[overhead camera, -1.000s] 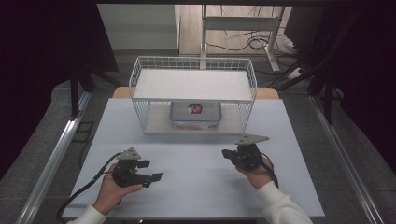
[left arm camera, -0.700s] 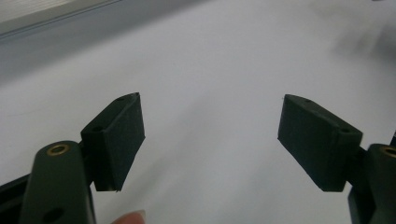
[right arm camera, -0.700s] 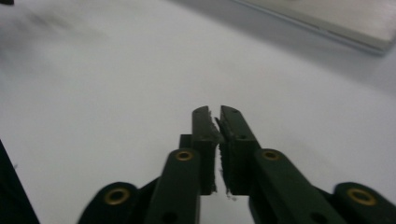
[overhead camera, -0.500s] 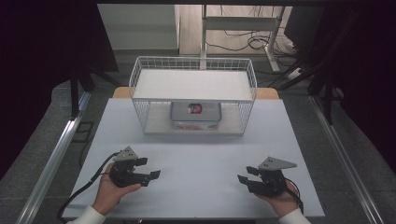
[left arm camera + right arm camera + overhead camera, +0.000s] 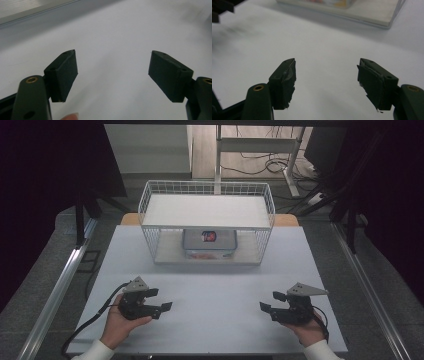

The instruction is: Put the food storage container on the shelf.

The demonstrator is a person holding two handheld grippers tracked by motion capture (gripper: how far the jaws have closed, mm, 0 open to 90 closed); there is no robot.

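Both grippers (image 5: 161, 302) (image 5: 270, 303) low, level, facing inward

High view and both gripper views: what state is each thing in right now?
Left hand-held gripper: open, nothing between its jaws, low over the table.
Right hand-held gripper: its jaws have just been opening, nothing between them.
Wire rack: upright at the table's far side, top shelf bare.
Clear box: on the rack's lower shelf, lid state unclear.
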